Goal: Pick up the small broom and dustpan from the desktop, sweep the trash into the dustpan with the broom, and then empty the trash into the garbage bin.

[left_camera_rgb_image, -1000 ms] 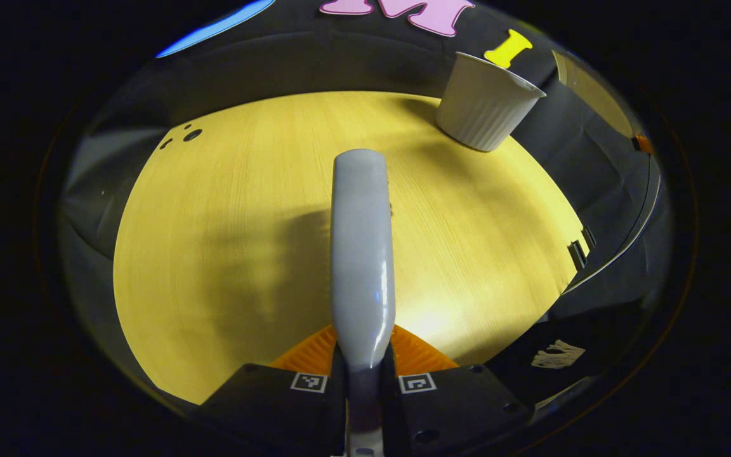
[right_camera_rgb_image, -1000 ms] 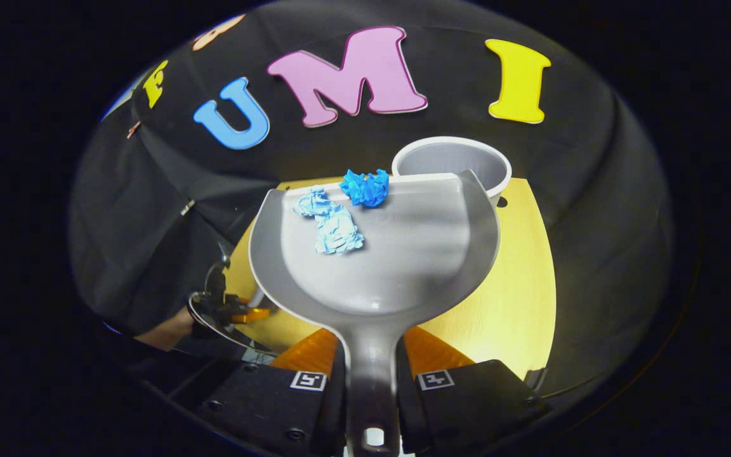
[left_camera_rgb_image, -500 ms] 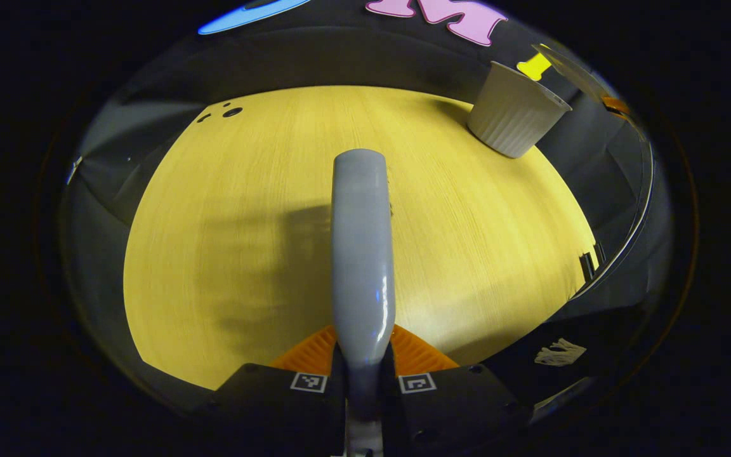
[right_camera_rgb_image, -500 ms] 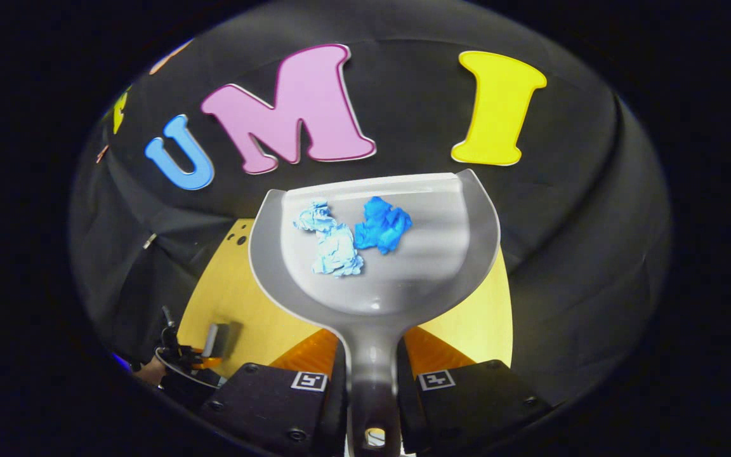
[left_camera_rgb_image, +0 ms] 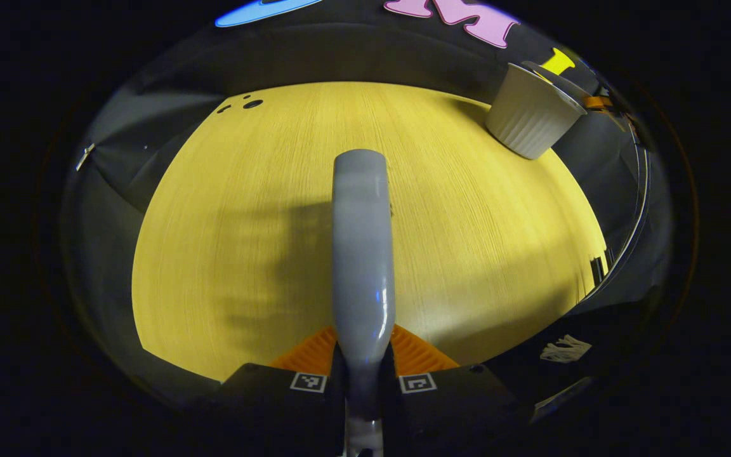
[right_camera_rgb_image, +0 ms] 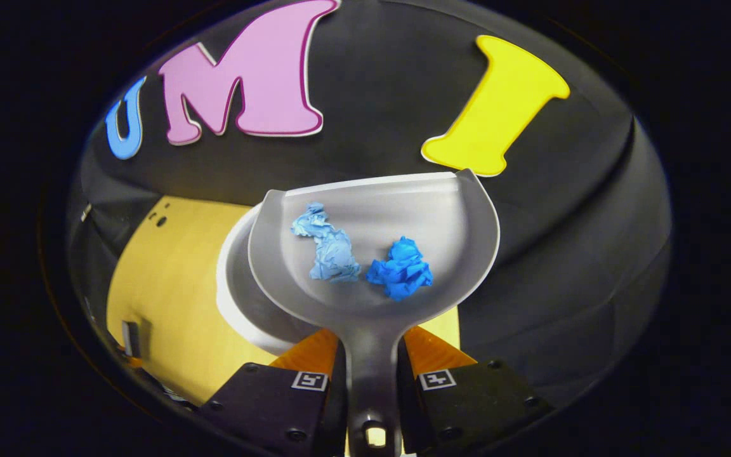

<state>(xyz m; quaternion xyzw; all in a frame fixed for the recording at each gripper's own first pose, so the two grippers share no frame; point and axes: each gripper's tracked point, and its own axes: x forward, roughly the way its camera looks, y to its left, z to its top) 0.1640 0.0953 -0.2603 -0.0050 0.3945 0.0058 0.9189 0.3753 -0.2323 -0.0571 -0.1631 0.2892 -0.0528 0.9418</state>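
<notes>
Left gripper view: yellow wood-grain worktop [left_camera_rgb_image: 467, 209] spreads wide, white ribbed garbage bin [left_camera_rgb_image: 530, 117] at far right edge. Left gripper [left_camera_rgb_image: 363, 355] fingers clamp grey broom handle [left_camera_rgb_image: 363, 241]. Right gripper view: grey dustpan [right_camera_rgb_image: 375, 254] held above bin rim [right_camera_rgb_image: 232, 298], handle pinched in right gripper [right_camera_rgb_image: 372, 381] fingers. Pale blue paper wad [right_camera_rgb_image: 327, 244] and bright blue wad [right_camera_rgb_image: 401, 270] lie in pan.

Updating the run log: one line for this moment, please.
phase: emptying | right gripper: holds dustpan over bin | blue scraps: in pan | left gripper: holds broom
</notes>
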